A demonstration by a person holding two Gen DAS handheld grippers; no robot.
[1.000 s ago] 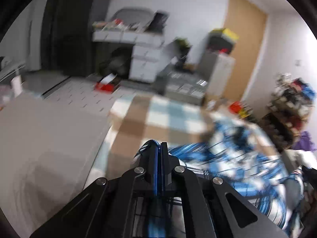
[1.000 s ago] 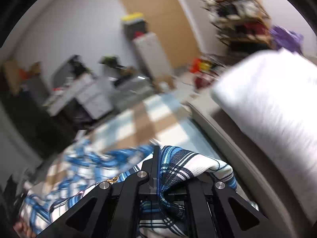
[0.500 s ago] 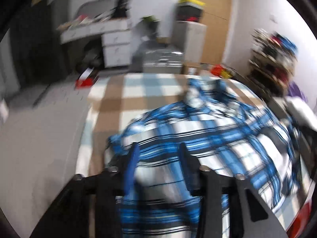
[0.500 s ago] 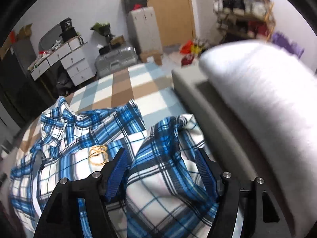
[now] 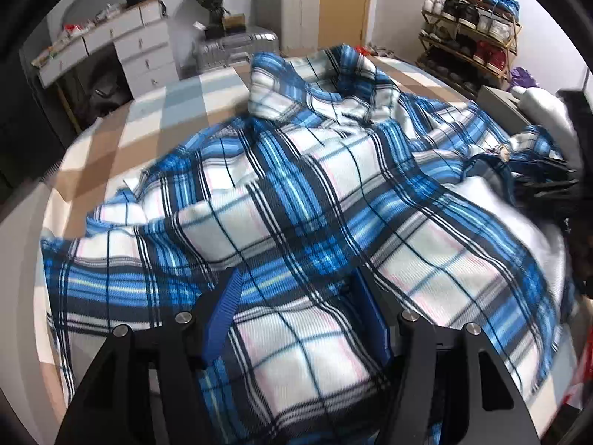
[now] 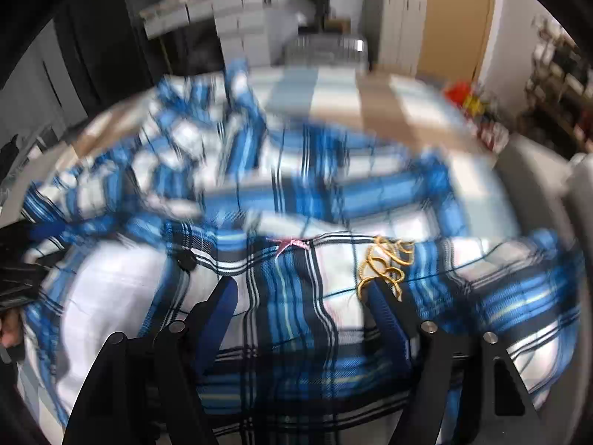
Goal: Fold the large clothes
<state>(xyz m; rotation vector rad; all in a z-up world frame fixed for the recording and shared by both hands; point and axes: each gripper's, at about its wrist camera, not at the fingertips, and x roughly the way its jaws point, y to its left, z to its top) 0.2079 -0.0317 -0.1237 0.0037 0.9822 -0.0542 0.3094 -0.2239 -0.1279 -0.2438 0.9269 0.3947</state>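
Observation:
A large blue, white and black plaid shirt [image 5: 296,193] lies spread and rumpled over the checked bed, collar at the far end. My left gripper [image 5: 296,296] is open, its blue pads either side of the shirt's near hem, cloth lying between them. My right gripper [image 6: 300,293] is open too, over the shirt [image 6: 296,200] near a gold embroidered mark [image 6: 385,259]. The right gripper also shows as a dark shape at the right edge of the left wrist view [image 5: 545,181]. The right wrist view is blurred.
The bed has a brown, pale blue and white checked cover [image 5: 178,104]. A white pillow [image 5: 545,111] lies at the right. Beyond the bed stand a white dresser [image 5: 122,44], a silver suitcase [image 5: 233,44], a grey cabinet [image 5: 292,3] and a shoe rack [image 5: 470,26].
Both grippers were shut on the shirt a second ago and have opened, letting it drop. The shirt now lies spread on the bed, and both cameras have tilted down toward it.

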